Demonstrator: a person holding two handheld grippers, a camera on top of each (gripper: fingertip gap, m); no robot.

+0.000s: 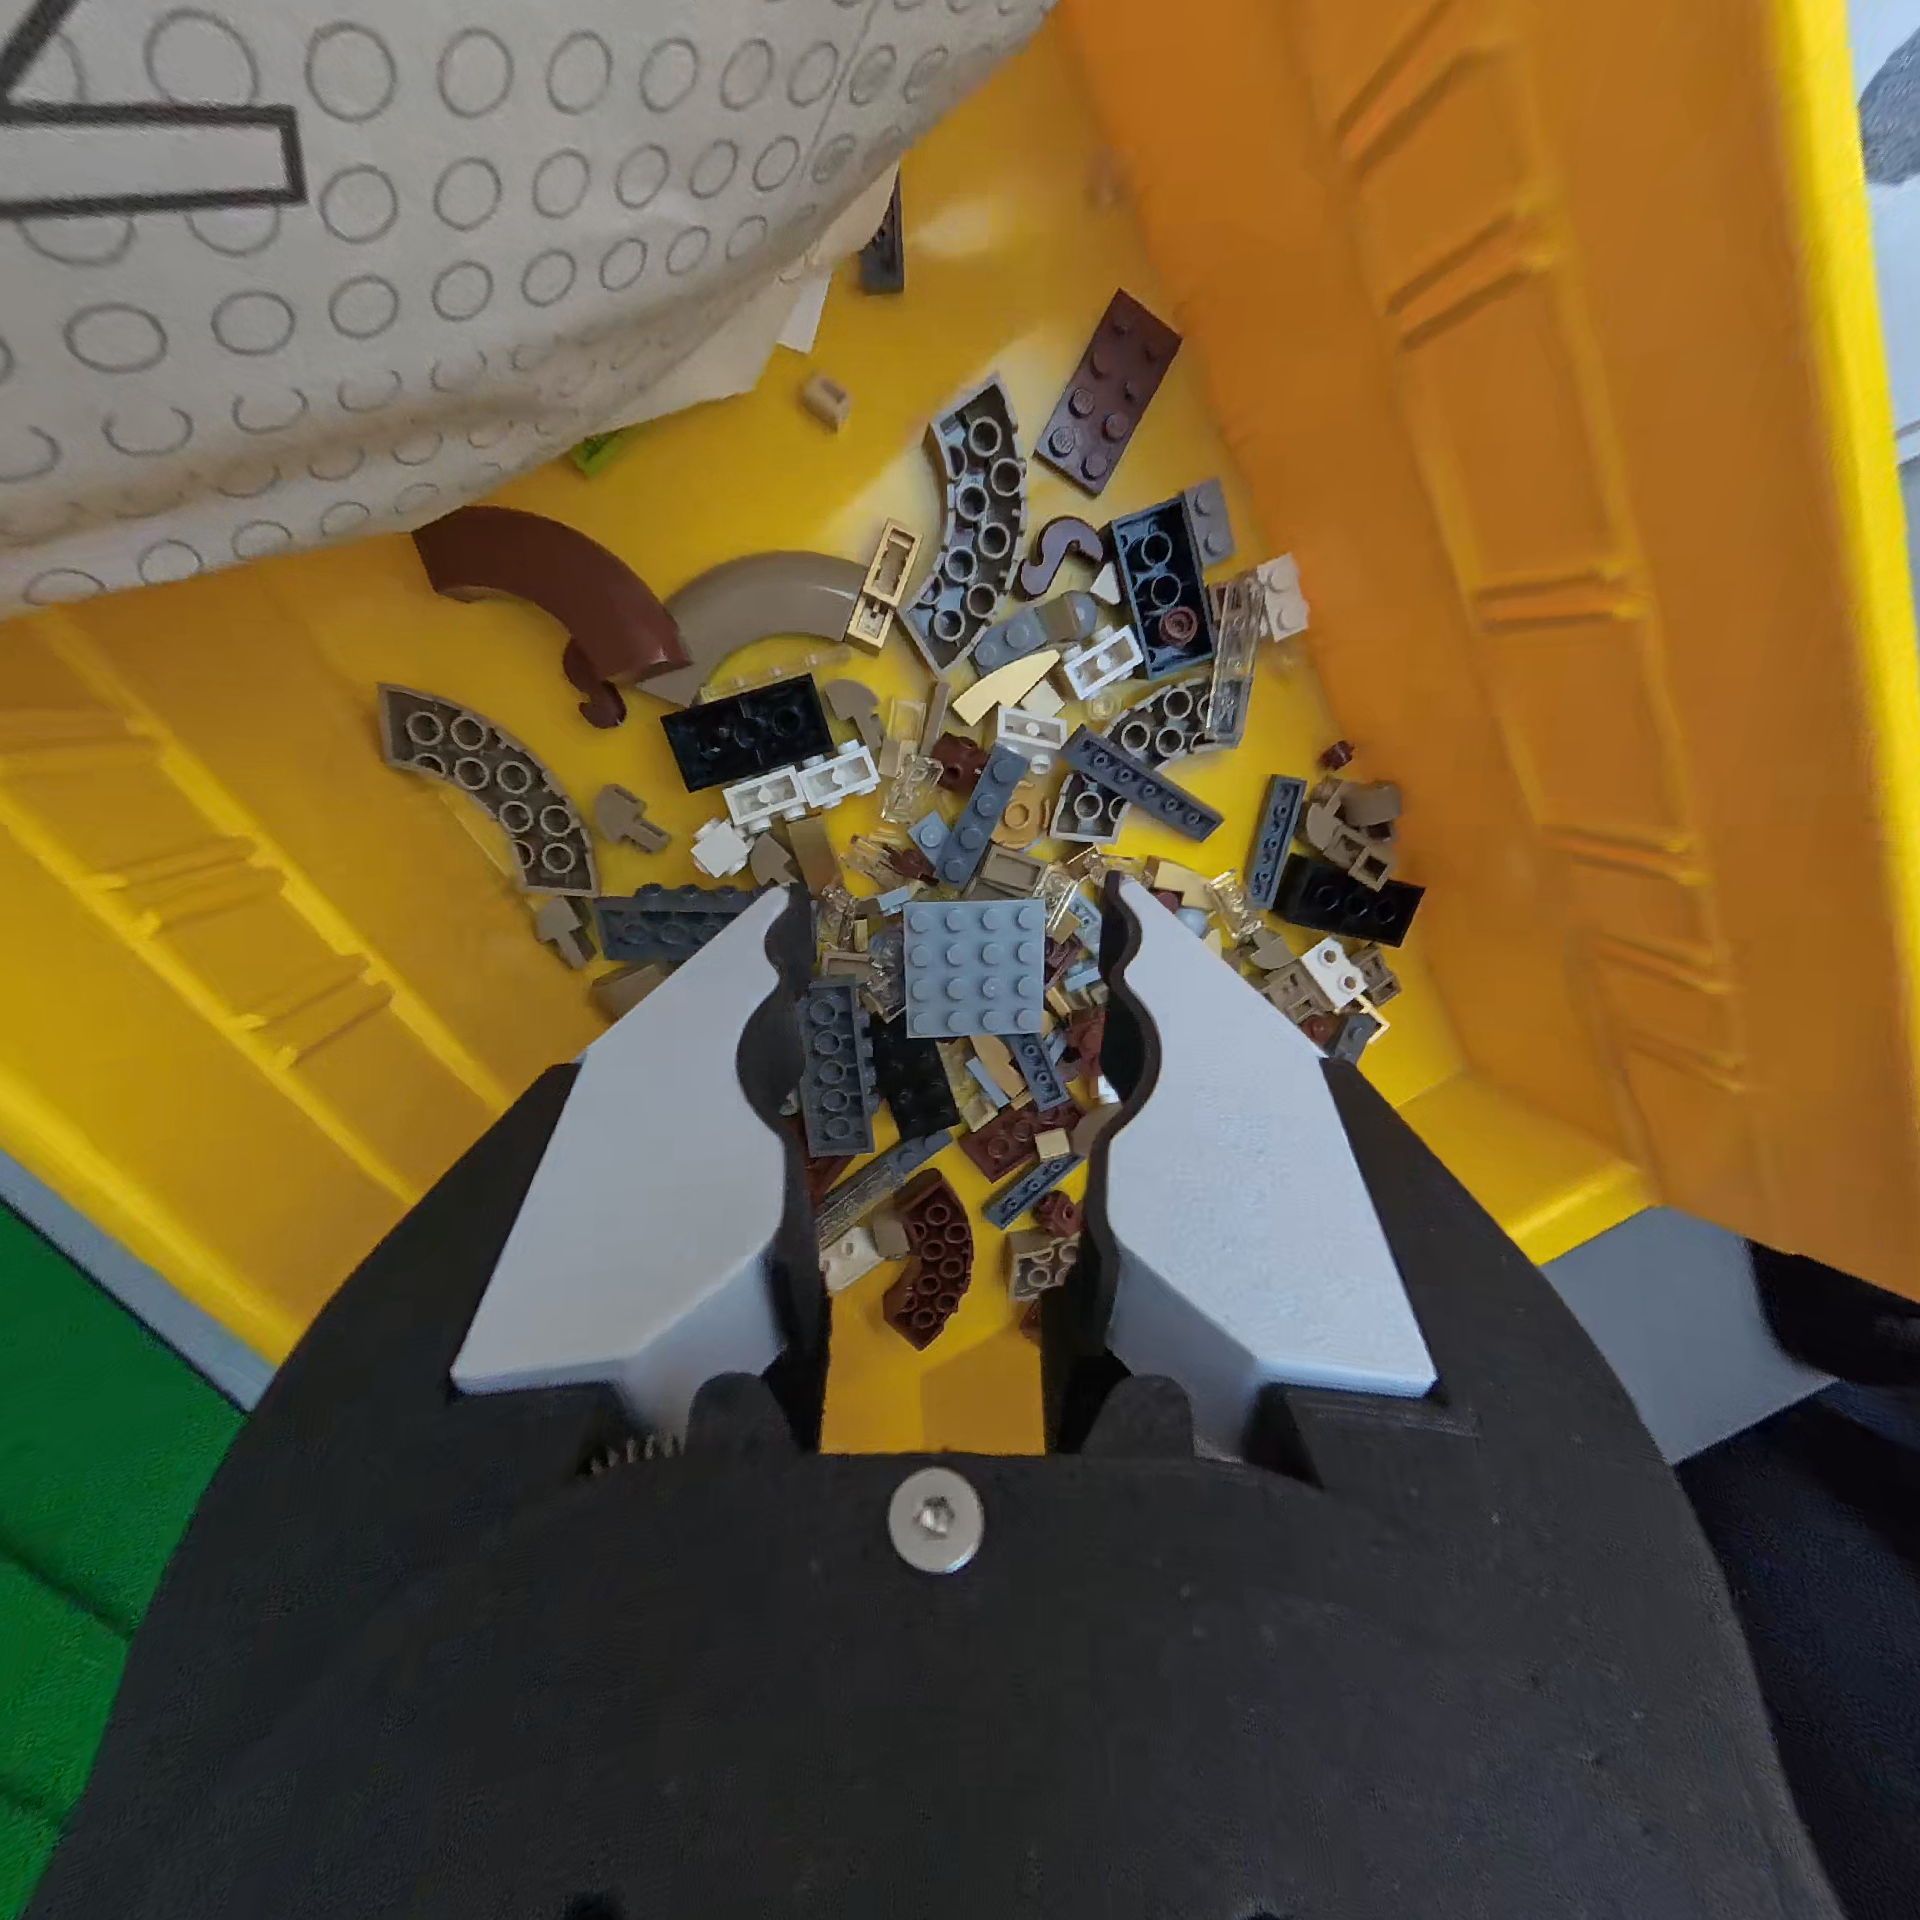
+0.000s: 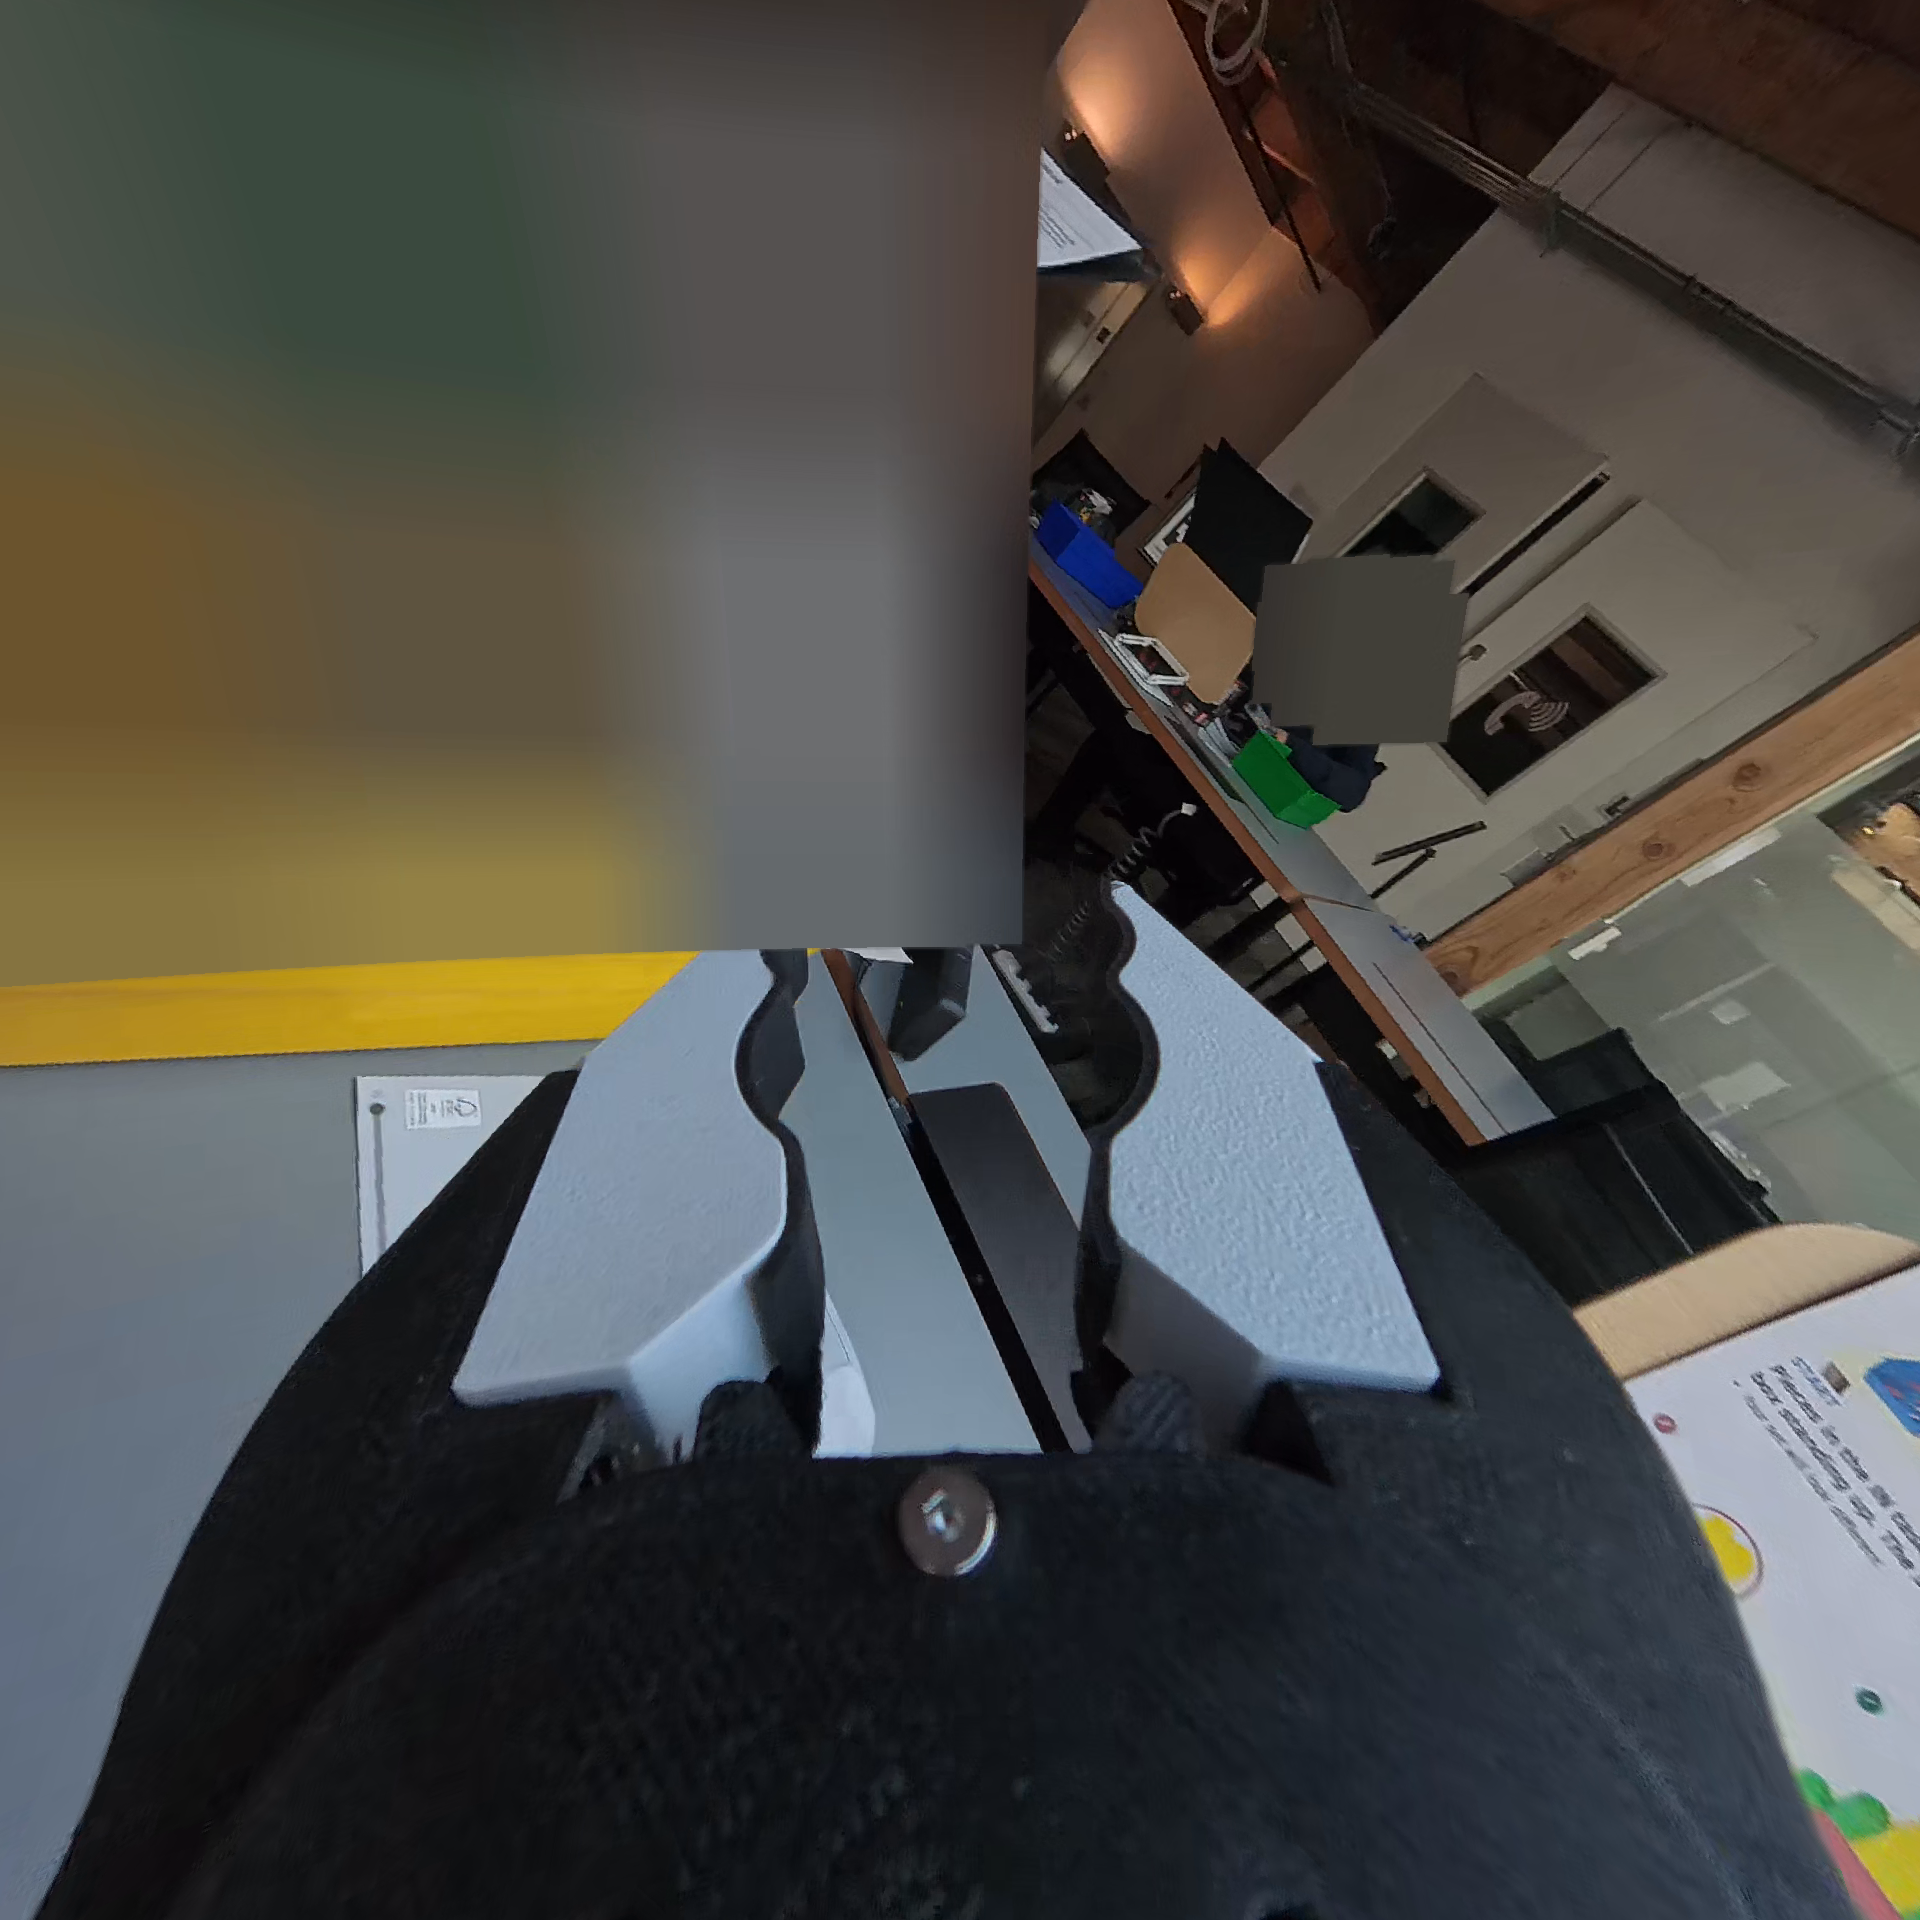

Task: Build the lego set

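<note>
Loose lego pieces (image 1: 966, 831) are seen unassembled in a yellow bin (image 1: 1455, 520); nothing is built. Left tongs (image 1: 956, 904) and right tongs (image 2: 956, 935) are held open, empty.
</note>
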